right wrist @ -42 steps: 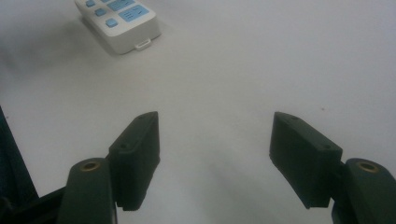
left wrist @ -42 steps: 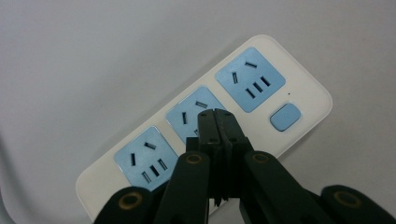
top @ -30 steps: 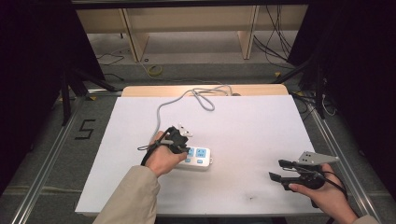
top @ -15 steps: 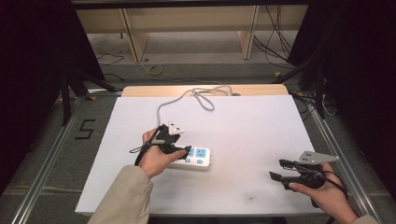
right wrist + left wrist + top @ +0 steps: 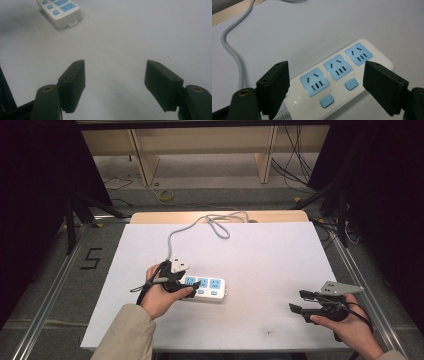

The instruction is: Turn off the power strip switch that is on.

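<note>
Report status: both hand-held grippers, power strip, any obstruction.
Left hand-held gripper just opened, jaws straddling power strip, pads clear. Right hand-held gripper open, holding nothing. Strip flat on table; nothing in the way.

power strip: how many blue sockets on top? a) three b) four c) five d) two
a, the left gripper view shows three blue sockets in a row on the power strip, with the open left gripper over it.

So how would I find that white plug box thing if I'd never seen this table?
Start at the big white table and look toward its near left part, beside the left gripper. The power strip lies flat there, a white bar with three blue sockets, each with a blue button. A grey cable curls from it toward the far edge.
</note>
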Tool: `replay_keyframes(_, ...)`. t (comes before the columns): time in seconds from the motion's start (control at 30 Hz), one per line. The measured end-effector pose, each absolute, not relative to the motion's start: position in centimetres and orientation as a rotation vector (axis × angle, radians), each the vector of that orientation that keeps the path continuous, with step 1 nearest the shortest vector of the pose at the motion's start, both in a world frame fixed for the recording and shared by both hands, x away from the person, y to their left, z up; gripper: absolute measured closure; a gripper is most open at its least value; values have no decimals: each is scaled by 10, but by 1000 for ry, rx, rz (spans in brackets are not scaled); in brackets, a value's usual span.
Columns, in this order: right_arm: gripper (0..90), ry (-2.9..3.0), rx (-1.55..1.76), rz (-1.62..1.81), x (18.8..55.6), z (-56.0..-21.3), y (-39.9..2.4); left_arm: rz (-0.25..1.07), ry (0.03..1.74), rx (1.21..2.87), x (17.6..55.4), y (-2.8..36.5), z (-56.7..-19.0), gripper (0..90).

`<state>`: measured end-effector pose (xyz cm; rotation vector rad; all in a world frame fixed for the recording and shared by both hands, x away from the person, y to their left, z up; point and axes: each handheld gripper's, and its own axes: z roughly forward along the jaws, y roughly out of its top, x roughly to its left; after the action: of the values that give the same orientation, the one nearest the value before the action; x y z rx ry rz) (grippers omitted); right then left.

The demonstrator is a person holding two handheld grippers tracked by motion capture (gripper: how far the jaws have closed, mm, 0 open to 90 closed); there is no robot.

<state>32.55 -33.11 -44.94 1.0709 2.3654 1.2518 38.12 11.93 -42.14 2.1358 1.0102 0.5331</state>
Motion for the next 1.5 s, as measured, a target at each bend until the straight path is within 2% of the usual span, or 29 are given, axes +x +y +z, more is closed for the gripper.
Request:
replay_keyframes(0.93,333,2360,1084,1249,327,-449,-333,559,995,2087,359,139,-429,248)
replay_keyframes(1.17,333,2359,1085,1245,327,-449,-332,538,998,2083,353,144,-431,225)
replay_keyframes(1.5,332,2358,1085,1246,327,-449,-332,576,995,2050,344,160,-432,203)
